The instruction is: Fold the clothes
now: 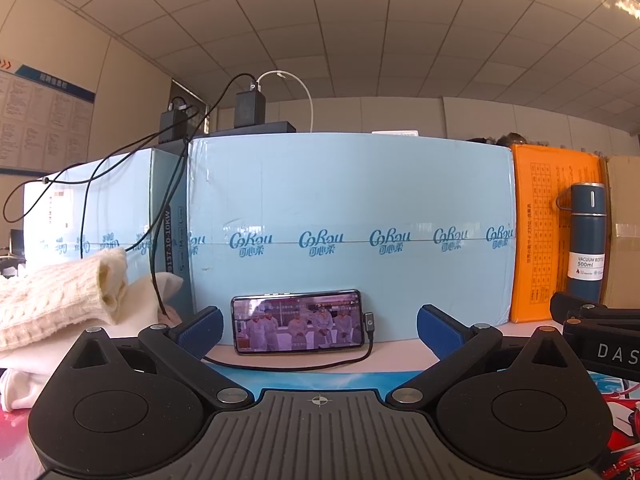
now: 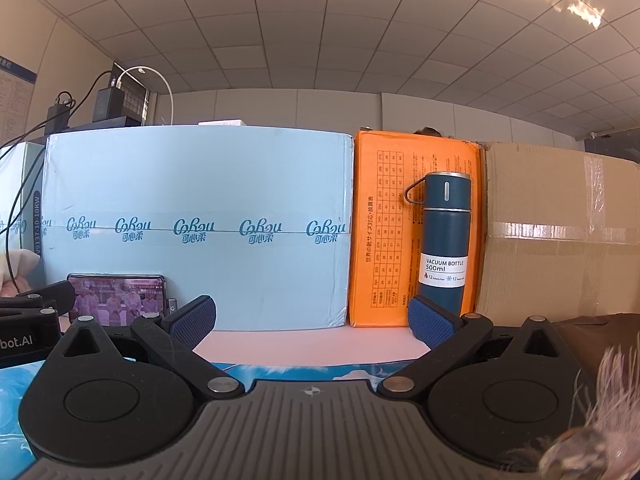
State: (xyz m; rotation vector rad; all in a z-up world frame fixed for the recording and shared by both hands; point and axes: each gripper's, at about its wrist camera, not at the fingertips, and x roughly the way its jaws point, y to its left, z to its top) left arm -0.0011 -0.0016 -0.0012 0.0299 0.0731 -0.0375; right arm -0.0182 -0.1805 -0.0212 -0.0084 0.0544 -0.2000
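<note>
Clothes, a cream cable-knit sweater (image 1: pixel 60 292) stacked on white folded garments (image 1: pixel 24 384), sit on the bench (image 1: pixel 392 354) at the far left of the left wrist view, beside a long pale-blue cardboard box (image 1: pixel 348 200). The left gripper (image 1: pixel 318 330) has its blue-padded fingers (image 1: pixel 202 330) released, spread wide, nothing between them. Just ahead, a black smartphone (image 1: pixel 298 326) leans against the box, a cable plugged into it. The right gripper (image 2: pixel 312 320) is likewise spread apart and empty. Beyond it stand an orange carton (image 2: pixel 384 232), a dark-blue vacuum bottle (image 2: pixel 444 240) and a brown cardboard box (image 2: pixel 560 232). A brown garment with pale fringe (image 2: pixel 608 380) lies at the right edge.
</note>
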